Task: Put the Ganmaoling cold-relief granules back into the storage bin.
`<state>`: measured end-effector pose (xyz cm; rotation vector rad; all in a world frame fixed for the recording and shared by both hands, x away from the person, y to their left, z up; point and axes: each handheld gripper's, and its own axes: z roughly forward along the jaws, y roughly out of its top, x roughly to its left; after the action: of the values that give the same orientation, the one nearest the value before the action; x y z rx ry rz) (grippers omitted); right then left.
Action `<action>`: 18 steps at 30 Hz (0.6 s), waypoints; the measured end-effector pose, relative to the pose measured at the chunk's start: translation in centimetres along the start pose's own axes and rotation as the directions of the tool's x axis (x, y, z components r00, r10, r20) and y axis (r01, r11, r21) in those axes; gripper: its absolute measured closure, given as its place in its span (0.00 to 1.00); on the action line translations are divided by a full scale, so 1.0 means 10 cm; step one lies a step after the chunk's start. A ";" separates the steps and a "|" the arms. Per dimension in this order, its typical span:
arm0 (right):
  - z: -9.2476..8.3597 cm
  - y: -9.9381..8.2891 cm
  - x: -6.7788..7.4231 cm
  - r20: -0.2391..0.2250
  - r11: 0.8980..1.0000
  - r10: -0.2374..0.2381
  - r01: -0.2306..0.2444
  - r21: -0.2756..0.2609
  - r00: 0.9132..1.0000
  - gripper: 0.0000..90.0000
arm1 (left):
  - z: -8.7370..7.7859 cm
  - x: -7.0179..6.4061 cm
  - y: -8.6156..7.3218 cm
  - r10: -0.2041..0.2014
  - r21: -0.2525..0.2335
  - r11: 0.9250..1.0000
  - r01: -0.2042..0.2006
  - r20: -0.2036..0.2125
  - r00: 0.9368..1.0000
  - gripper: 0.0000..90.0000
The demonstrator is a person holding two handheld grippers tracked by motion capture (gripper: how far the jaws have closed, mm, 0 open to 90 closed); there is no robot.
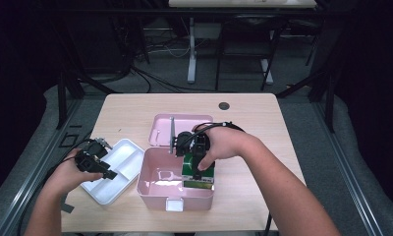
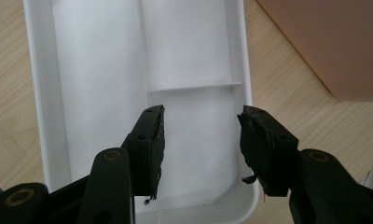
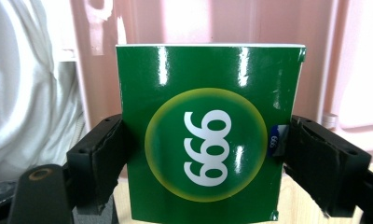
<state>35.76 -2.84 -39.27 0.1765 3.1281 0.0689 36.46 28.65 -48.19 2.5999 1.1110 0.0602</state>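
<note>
My right gripper (image 1: 198, 169) is shut on a green box (image 1: 198, 173) marked 999 in a yellow circle, and holds it inside the open pink box (image 1: 155, 196) at its right side. In the right gripper view the green box (image 3: 208, 135) sits squeezed between both jaws, with the pink box's inner wall (image 3: 222, 23) behind it. My left gripper (image 1: 106, 172) hangs open over the white divided tray (image 1: 128, 147). In the left gripper view the jaws stand apart above the tray's small near compartment (image 2: 198, 140), with nothing between them (image 2: 201, 147).
The pink lid (image 1: 160, 129) lies flat behind the pink box. A white item (image 3: 21, 93) lies inside the pink box to the left of the green box. A round dark grommet (image 1: 224, 105) is set in the tabletop at the back. Table legs and cables stand beyond.
</note>
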 end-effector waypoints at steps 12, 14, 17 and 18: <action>0.30 0.02 -0.02 -0.004 1.000 -0.030 0.030 0.006 1.000 0.18 | 0.02 -0.01 0.00 0.000 0.005 1.000 0.000 0.003 1.000 0.56; 0.35 0.01 -0.03 -0.010 0.999 -0.032 0.032 -0.001 0.999 0.18 | 0.02 0.00 0.00 0.000 0.007 1.000 0.000 0.000 1.000 0.56; 0.39 0.01 -0.03 -0.008 0.999 -0.037 0.037 0.009 0.999 0.18 | 0.03 -0.01 0.01 0.001 0.009 1.000 -0.001 0.000 1.000 0.56; 0.40 0.02 -0.03 -0.006 0.999 -0.041 0.041 0.017 0.999 0.18 | 0.03 -0.01 0.01 0.003 0.011 1.000 -0.003 0.001 1.000 0.56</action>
<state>36.15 -2.53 -43.31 0.1120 3.1371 0.0430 36.51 28.45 -48.44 2.6109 1.1097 0.0533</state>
